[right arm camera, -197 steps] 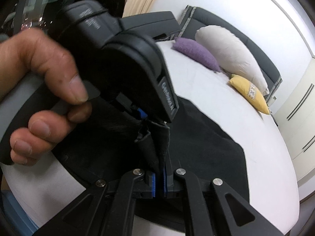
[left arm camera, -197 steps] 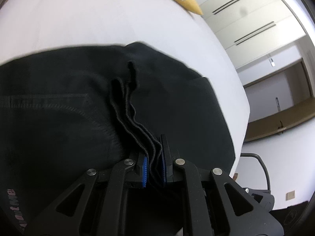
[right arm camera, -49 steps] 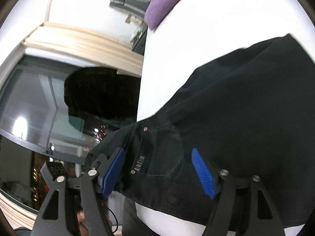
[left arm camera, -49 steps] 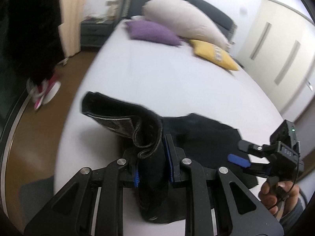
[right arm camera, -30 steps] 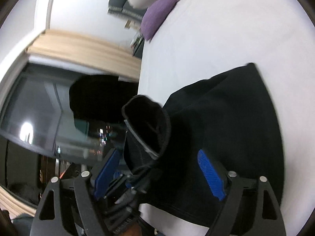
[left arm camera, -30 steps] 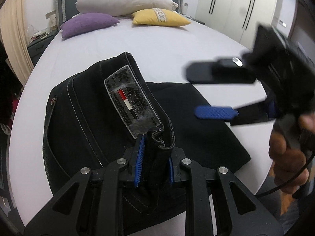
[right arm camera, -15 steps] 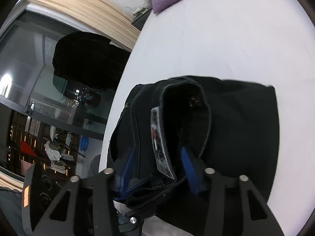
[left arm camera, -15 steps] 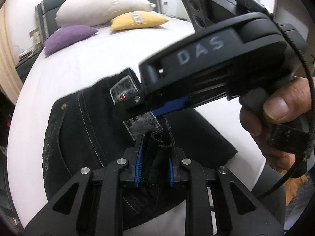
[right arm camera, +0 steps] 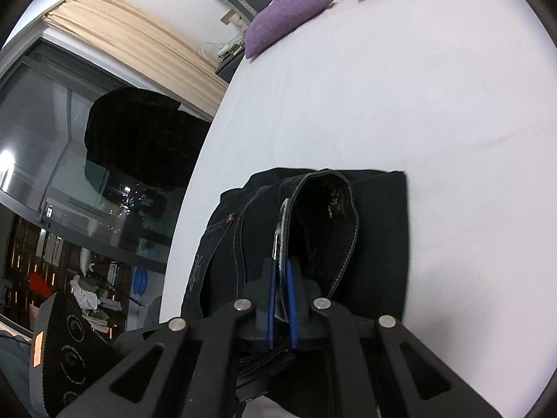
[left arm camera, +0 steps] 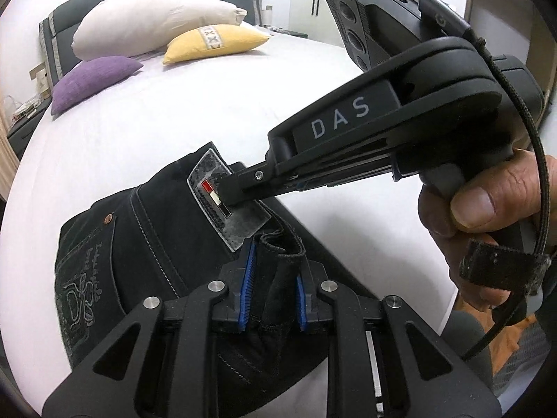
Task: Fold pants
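Black pants lie folded on the white bed near its front edge, with a grey brand patch on the waistband. My left gripper is shut on a bunched part of the waistband. My right gripper is shut on the waistband at the patch; its black body reaches in from the right in the left wrist view, held by a hand. The pants also show in the right wrist view, waistband standing open.
White, yellow and purple pillows lie at the headboard. A dark window and beige curtain are left of the bed. Wardrobe doors stand at the far right.
My right gripper has closed onto the waistband at the patch; half a second ago its pads were still apart around it. My left gripper keeps its hold.
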`<state>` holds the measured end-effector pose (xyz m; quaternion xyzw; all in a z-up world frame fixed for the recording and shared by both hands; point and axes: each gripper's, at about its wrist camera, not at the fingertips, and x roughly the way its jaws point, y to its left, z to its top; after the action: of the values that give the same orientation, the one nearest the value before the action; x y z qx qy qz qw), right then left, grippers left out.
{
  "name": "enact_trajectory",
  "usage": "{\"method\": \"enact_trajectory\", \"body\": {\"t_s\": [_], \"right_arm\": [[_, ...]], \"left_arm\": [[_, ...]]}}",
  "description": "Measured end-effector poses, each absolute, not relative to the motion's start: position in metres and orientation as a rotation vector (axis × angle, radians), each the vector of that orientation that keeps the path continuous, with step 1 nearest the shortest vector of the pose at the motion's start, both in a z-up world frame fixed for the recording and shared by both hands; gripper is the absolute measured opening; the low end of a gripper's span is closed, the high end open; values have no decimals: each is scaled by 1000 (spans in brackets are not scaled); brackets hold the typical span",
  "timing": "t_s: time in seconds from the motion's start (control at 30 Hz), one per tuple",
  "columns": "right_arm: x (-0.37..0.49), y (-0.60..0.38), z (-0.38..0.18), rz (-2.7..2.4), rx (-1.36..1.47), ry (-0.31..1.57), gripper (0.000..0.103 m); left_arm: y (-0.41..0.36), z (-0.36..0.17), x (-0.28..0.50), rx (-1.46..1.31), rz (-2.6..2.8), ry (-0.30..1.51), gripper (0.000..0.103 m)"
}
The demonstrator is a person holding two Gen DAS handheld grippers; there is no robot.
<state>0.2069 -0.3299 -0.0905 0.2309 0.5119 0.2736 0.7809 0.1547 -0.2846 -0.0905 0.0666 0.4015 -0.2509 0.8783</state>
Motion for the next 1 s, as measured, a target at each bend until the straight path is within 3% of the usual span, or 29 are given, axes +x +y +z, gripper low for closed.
{"method": "enact_trajectory", "body": {"t_s": [0.43, 0.63, 0.8, 0.87, 0.9, 0.93, 1.0], "right_arm": [[201, -365, -115, 504, 585, 1095, 8], [199, -398, -122, 435, 636, 1079, 2], [186, -402, -98, 508, 672, 970, 5], [184, -395, -88, 554, 668, 958, 5], [184, -391, -85, 566, 663, 957, 5], [185, -388, -83, 567, 651, 962, 6], [189, -378, -80, 548, 616, 996, 11]], "left_arm": [[-267, -112, 181, 120, -566, 866, 18], [-253, -118, 189, 102, -566, 882, 18], [-229, -107, 194, 64, -575, 871, 21], [-217, -100, 189, 41, -603, 849, 29], [-211, -96, 186, 21, -618, 836, 47], [-207, -93, 182, 3, -624, 817, 71], [-202, -85, 174, -11, -637, 763, 77]]}}
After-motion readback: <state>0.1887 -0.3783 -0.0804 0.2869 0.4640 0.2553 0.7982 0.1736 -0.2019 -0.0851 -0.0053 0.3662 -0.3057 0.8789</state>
